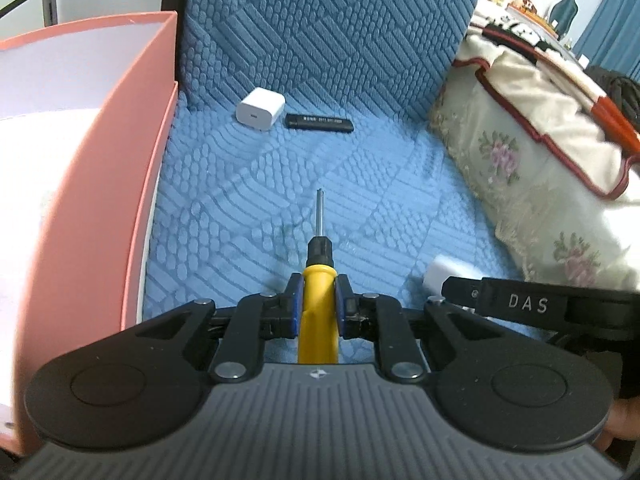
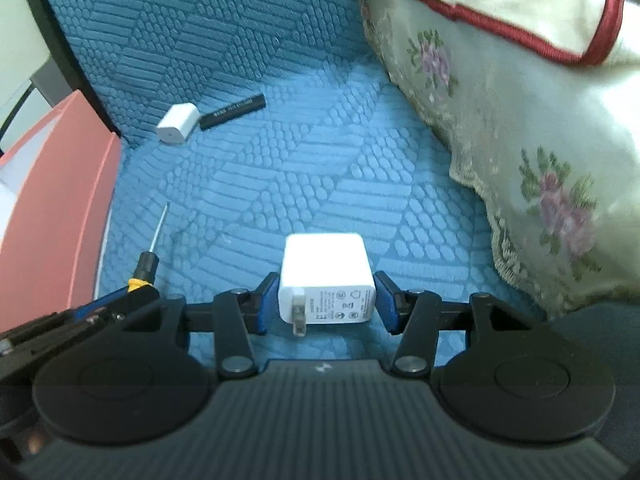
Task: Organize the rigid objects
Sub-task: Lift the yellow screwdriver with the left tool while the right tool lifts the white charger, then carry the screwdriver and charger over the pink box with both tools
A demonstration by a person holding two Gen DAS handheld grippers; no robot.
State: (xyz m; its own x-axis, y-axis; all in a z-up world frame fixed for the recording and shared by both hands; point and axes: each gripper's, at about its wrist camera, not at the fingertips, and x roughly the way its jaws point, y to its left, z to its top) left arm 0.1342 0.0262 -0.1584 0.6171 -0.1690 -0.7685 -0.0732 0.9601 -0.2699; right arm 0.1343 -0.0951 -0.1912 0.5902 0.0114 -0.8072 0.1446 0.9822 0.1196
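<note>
screwdriver (image 1: 318, 300): yellow moulded handle, black ribbed collar, thin steel shaft with a small tip. clamped at the handle between the blue-padded jaws of the left gripper (image 1: 318, 306), shaft pointing away from the camera over the seat.

white plug adapter (image 2: 326, 280): smooth, glossy, boxy block with rounded corners, grey printed marks on the prong face, two flat metal prongs toward the camera. it sits between the blue pads of the right gripper (image 2: 326, 300); both pads meet its sides, so the jaws look clamped on it, though contact on the right side is hard to confirm.

second white charger cube (image 1: 260, 109): smaller, rounded, with an oval port on its near face. it lies on the seat near the backrest, just beside a black stick (image 1: 319, 122), a slim matte bar with white lettering.

pink box (image 1: 80, 208): rigid card walls, pale inside, standing at the left edge of the seat.

seat cushion (image 1: 360, 184): blue quilted fabric in a raised pebble-and-bar pattern, matching backrest behind.

floral cover (image 2: 540, 128): cream cloth with lace hem, embroidered pink flowers, red piping, draped at the right.
</note>
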